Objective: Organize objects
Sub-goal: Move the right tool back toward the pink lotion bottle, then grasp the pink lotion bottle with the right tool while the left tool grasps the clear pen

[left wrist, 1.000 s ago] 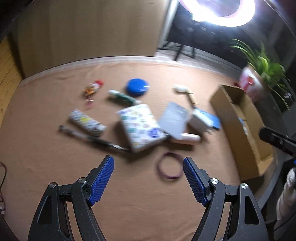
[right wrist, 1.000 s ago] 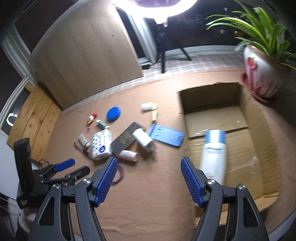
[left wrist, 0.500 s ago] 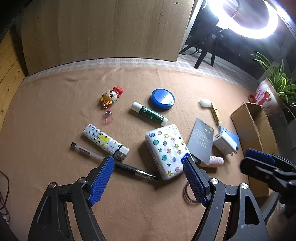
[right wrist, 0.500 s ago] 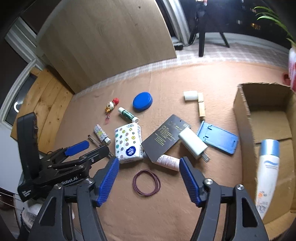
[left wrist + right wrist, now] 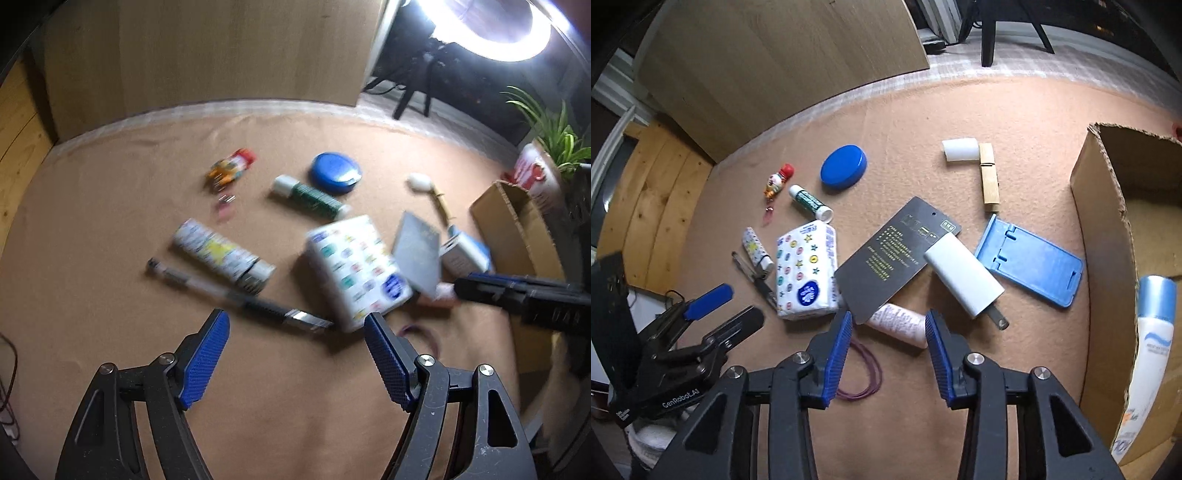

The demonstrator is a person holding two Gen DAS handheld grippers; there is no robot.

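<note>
Small items lie on a brown felt mat. My right gripper (image 5: 888,332) is open and empty, its pads either side of a small pink tube (image 5: 899,325) that lies partly under a black card (image 5: 897,254). A white charger (image 5: 964,280), blue phone stand (image 5: 1030,262) and patterned tissue pack (image 5: 807,273) lie around it. A purple rubber band (image 5: 862,373) lies by the left pad. My left gripper (image 5: 297,345) is open and empty, above a pen (image 5: 236,297) and near the tissue pack (image 5: 356,269). A cardboard box (image 5: 1108,240) at the right holds a white bottle (image 5: 1148,343).
Further back lie a blue lid (image 5: 844,166), green glue stick (image 5: 810,203), toy keychain (image 5: 777,181), lighter (image 5: 757,249), white roll (image 5: 960,149) and wooden clothespin (image 5: 989,177). A wooden board (image 5: 783,62) stands behind the mat. A potted plant (image 5: 546,155) is beyond the box.
My right gripper has moved down and forward to the pink tube and its jaws have narrowed. My left gripper has shifted slightly, with its view now blurred.
</note>
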